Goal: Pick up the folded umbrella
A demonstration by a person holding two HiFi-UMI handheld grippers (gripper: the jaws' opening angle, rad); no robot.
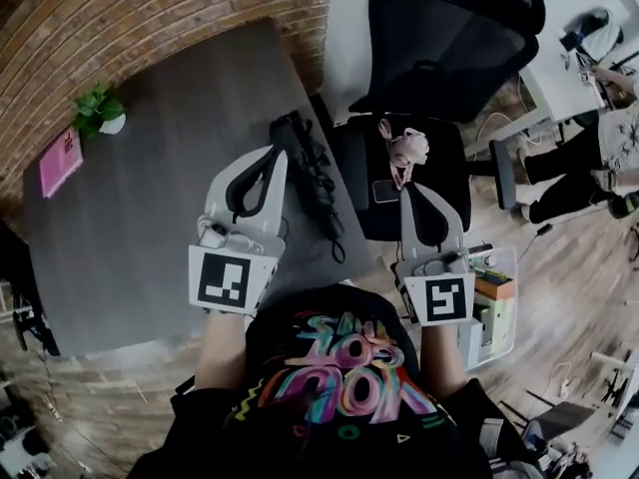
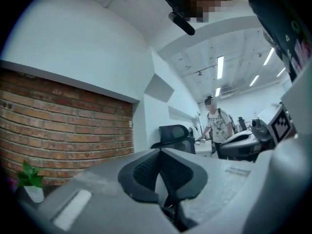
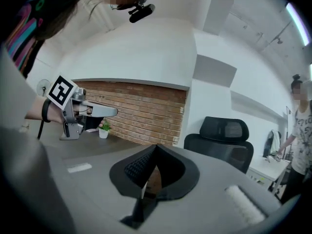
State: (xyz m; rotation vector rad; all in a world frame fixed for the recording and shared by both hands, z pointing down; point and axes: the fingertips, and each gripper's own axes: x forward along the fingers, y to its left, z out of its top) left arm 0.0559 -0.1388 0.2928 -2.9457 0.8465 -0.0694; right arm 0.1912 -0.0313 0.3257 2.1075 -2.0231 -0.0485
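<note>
"How's everything laid out on your feed?"

"The surface [image 1: 150,208] fills the left half of my head view. A potted plant [image 1: 99,111] stands at its far left corner, and a booklet [image 1: 60,161] lies just beside the plant, nearer me. The folded umbrella [image 1: 308,173] lies along the right edge."

"And the tools?"

"My left tool [image 1: 272,156] hangs over the surface, just left of the umbrella. My right tool [image 1: 409,190] is off the surface, at the near side of an office chair [image 1: 439,48] standing to the right of it. A soft toy [image 1: 403,148] lies on the seat, just beyond that tool. A storage box [image 1: 513,317] sits on the floor, right of my right tool."
</note>
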